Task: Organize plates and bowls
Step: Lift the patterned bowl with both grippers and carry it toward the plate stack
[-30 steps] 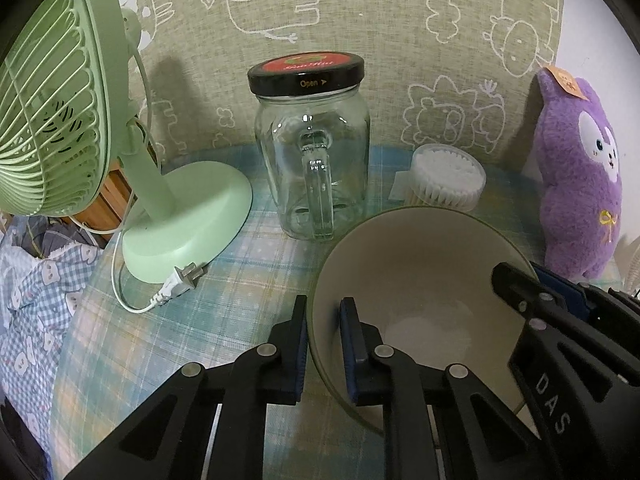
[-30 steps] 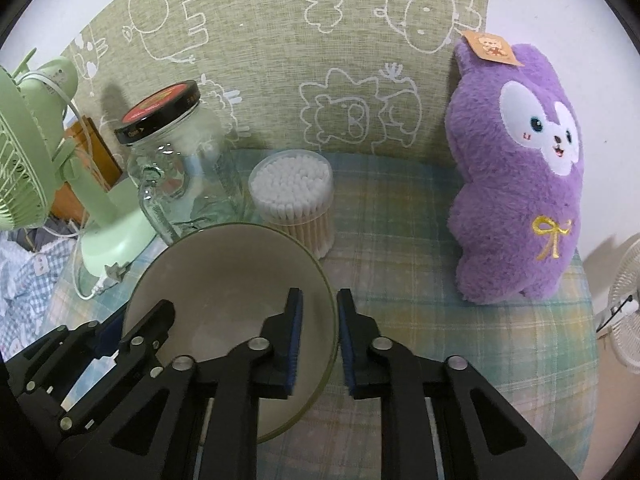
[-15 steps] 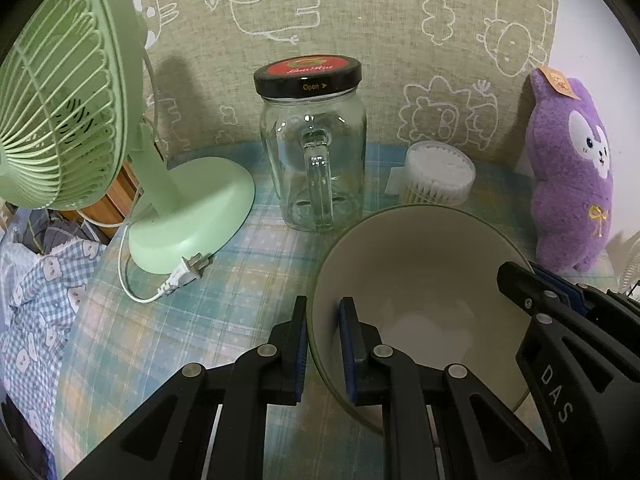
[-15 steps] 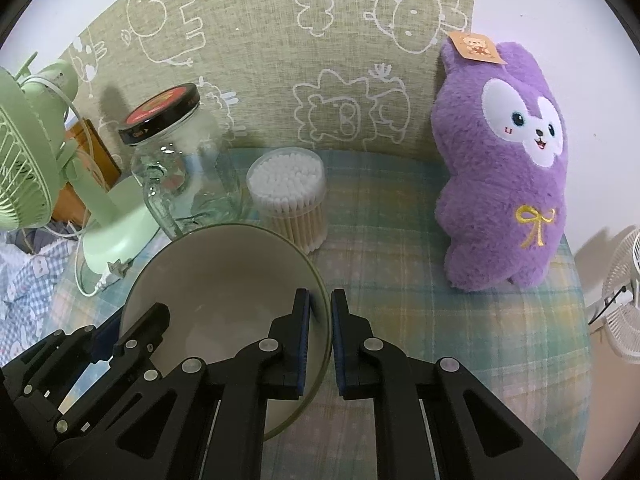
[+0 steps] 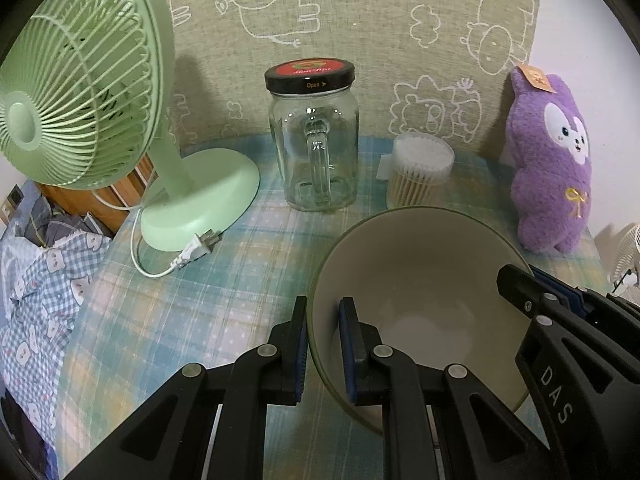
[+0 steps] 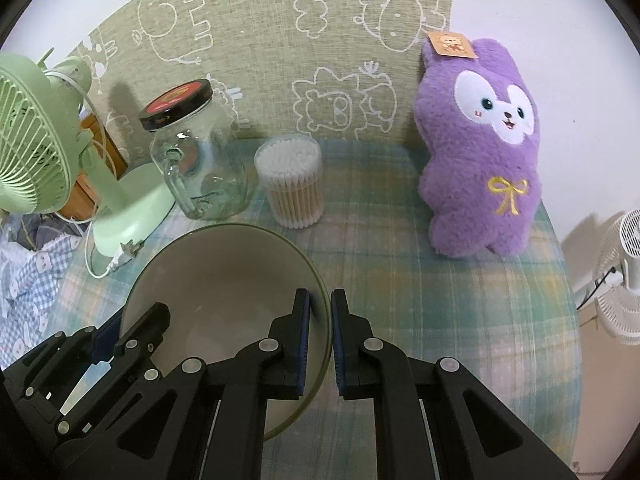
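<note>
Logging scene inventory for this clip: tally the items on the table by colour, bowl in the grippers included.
Green: 1, desk fan
Clear glass: 1, lidded jar
White/tan: 1, cotton swab tub
Purple: 1, plush toy
Beige: 1, bowl, rim clamped by left gripper and right gripper
Total: 5

Legible text. The black rim of the lid (image 5: 310,75) on the glass jar (image 5: 316,160) carries the word "Open" followed by an arrowhead pointing right; the lettering on the lid's red top is too small to read. The black body of the right gripper (image 5: 516,280), seen from the left wrist view, bears the white letters "DAS". The tag (image 6: 451,44) on the purple plush toy (image 6: 480,152) shows only a picture, no readable words.
</note>
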Available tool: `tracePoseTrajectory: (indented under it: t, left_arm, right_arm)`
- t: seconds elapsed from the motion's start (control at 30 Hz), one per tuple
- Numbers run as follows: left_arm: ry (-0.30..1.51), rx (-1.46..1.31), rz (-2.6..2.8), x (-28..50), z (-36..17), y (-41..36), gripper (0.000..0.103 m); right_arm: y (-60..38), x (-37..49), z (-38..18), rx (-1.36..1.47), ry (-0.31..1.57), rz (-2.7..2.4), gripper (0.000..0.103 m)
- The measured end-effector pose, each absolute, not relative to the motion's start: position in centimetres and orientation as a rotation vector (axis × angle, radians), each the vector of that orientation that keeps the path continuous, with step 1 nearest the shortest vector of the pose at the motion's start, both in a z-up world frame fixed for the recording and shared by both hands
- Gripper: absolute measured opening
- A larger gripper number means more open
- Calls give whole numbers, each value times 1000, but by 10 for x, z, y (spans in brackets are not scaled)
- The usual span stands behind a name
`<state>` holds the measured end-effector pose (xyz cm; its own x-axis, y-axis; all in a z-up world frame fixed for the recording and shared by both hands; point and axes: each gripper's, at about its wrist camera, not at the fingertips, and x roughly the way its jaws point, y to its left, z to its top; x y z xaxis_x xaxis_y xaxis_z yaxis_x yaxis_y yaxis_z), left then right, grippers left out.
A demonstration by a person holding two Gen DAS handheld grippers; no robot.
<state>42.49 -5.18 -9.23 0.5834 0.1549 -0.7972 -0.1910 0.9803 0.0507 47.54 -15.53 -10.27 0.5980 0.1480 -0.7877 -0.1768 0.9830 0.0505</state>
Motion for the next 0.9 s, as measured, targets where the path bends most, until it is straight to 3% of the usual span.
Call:
tracePoseTrajectory:
  t: [0.9]
  left_arm:
    - [877, -17, 129, 346, -38, -55, 12]
  right_arm:
    - [-159, 380, -44, 2, 853, 111, 13]
